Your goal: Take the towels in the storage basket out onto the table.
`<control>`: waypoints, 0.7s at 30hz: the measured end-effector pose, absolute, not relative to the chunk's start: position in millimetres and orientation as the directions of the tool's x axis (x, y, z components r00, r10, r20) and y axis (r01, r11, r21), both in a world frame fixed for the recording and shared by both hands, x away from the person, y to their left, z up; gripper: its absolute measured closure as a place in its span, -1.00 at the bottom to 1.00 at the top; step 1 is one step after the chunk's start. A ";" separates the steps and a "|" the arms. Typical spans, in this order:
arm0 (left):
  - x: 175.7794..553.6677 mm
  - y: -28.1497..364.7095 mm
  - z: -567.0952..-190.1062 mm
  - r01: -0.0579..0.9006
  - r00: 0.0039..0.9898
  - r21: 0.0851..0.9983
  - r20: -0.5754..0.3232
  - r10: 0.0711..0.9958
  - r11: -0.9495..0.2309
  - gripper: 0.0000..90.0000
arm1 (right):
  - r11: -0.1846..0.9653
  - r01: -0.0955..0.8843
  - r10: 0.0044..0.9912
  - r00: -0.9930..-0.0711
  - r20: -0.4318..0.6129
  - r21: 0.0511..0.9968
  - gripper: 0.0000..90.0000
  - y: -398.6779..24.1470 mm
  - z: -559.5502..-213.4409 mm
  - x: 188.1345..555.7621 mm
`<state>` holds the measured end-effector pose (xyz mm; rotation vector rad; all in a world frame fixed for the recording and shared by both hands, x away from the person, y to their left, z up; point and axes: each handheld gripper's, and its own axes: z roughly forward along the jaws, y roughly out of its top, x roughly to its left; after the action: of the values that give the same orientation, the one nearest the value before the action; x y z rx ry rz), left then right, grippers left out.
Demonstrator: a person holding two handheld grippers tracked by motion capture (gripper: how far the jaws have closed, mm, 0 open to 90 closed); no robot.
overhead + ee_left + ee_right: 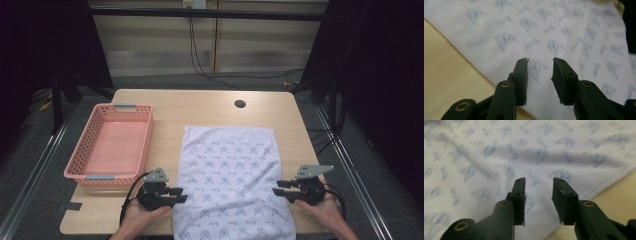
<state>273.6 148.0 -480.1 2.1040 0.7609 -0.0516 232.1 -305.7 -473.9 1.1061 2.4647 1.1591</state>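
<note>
My left fingers [539,75] parted, nothing between, over cloth's [232,175] left edge. My right fingers [538,195] likewise apart, empty, over its right edge. Cloth flat on surface [200,107], between both hands; pink basket [75,170] far left.

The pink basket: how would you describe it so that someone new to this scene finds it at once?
Start at the light wooden table and go to its left edge. The pink basket sits there, left of the white patterned cloth. It is the only coloured, walled thing on the table: a rectangular lattice-sided tray with a grey handle at each short end.
</note>
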 end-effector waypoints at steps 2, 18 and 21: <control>288.7 139.0 -481.3 0.531 0.813 0.720 -0.287 0.506 -0.446 0.44 | 0.378 0.558 0.728 -0.672 0.135 0.739 0.34 -305.8 -475.1 248.1; 338.1 120.8 -504.9 0.522 0.782 0.729 -0.202 0.589 -0.443 0.48 | 0.425 0.582 0.771 -0.634 0.060 0.694 0.14 -286.6 -501.7 297.3; 331.8 122.7 -502.5 0.524 0.788 0.709 -0.194 0.584 -0.472 0.75 | 0.444 0.588 0.764 -0.643 0.058 0.676 0.54 -286.7 -498.8 291.5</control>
<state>331.8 122.7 -502.5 2.1693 0.8178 0.0947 291.5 -286.7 -498.8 1.1704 2.4421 0.9909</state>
